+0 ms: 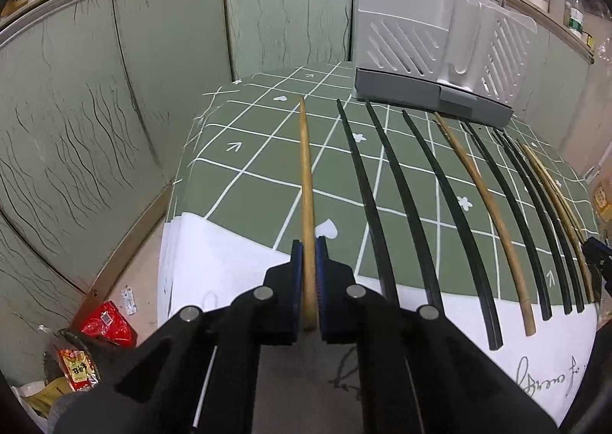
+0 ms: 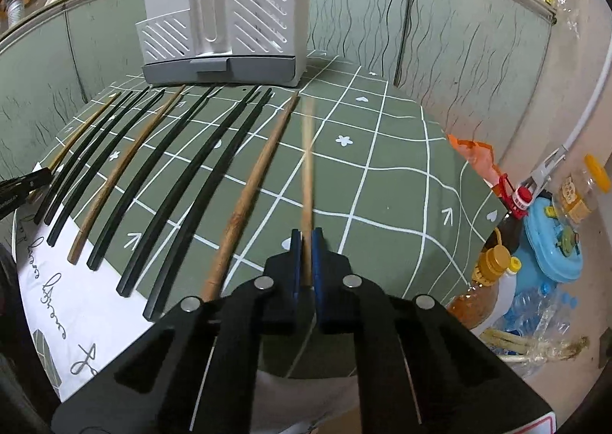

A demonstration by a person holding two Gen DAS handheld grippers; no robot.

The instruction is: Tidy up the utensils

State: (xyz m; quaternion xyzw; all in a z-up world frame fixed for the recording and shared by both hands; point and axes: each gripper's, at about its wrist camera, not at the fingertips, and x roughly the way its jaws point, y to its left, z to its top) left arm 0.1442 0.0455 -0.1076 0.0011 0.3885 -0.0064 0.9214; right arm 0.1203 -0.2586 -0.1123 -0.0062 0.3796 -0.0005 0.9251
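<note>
Left tool (image 1: 310,242) and right tool (image 2: 306,237) each clamped on a wooden chopstick (image 1: 306,166); tablecloth script (image 1: 543,376) seemingly illegible.

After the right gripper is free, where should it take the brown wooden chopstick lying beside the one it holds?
Grip the brown wooden chopstick at its thick near end, coming from above on the near side, jaws across the shaft. It lies flat, pointing to the rack, and tapers thin there.
</note>
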